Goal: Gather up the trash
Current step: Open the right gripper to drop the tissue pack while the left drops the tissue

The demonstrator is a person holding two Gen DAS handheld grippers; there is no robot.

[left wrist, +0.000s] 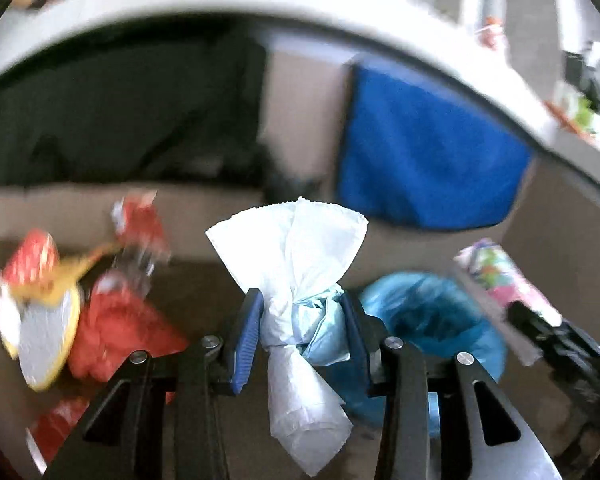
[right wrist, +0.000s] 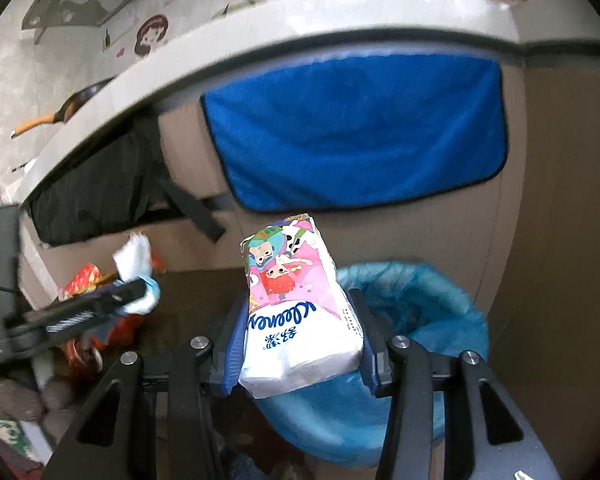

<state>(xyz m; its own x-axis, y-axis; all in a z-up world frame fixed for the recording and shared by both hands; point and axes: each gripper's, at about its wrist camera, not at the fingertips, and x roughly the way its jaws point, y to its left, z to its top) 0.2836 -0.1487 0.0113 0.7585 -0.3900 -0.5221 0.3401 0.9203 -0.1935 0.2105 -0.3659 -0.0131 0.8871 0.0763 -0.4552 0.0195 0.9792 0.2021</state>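
Our left tool [left wrist: 302, 316] grips crumpled tissue [left wrist: 296, 280]; our right tool [right wrist: 298, 334] clamps a tissue pack [right wrist: 296, 304]. The blue-lined bin [right wrist: 416, 308] sits lower right, nearer the right tool

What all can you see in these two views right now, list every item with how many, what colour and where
Crumpled tissue wad: one, white and pale blue, clamped in the left gripper.
Tissue pack: one, pink and white with cartoon print, clamped in the right gripper.
Trash bin: one, lined with a blue bag, on the floor beyond the right gripper.
Snack wrappers: several, red, yellow and silver, on the floor at left; blurred.
Blue cloth: one, hanging under the counter.
Counter: one, grey edge, across the top.
Frying pan: one, dark with orange handle, on the counter.
Left gripper: black, blue pads.
Right gripper: black, blue pads.
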